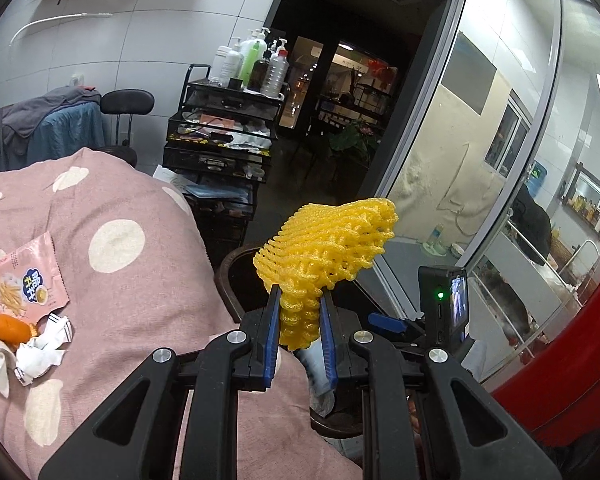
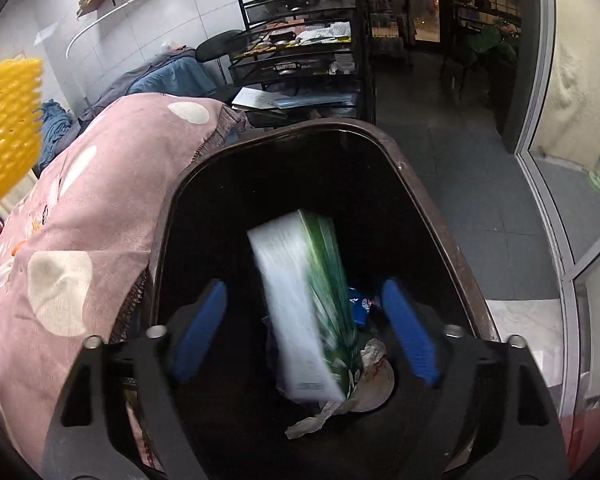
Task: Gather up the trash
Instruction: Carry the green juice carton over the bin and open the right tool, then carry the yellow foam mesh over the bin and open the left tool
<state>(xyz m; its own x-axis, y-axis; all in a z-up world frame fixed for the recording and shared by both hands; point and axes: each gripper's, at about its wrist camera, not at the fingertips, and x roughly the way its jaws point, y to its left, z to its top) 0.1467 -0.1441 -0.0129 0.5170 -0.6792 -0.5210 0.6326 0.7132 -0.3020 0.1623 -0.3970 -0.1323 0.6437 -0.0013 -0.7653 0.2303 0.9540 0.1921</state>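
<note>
while the trash is split between bin and bed, the scene reads so:
left tool [image 1: 299, 312]: its blue pads are pinched on the lower end of a yellow foam net [image 1: 324, 246], which fans out above the fingertips; in the right wrist view the same net shows at the left edge.
right tool [image 2: 306, 322]: blue pads spread wide over the bin mouth, neither one touching anything.
carton [image 2: 306, 312]: white and green box, blurred, tilted, lying between the spread pads but clear of both, inside the bin opening.
bin [image 2: 424, 188]: dark brown, rounded rim, standing just beside the bed; at its bottom lie crumpled paper [image 2: 324, 416], a blue wrapper [image 2: 360, 304] and a round pale lid or cup, hard to tell which.
bed cover [image 1: 148, 216]: pink cloth with pale dots, draped over the bed edge and touching the bin's left side.
trash still on the bed: a pink snack packet [image 1: 20, 276], an orange peel [image 1: 8, 330] just below it, and crumpled white tissue [image 1: 40, 346] touching the peel.
background: a black wire cart [image 1: 224, 128] with bottles on top, a dark doorway and a glass partition at right.
</note>
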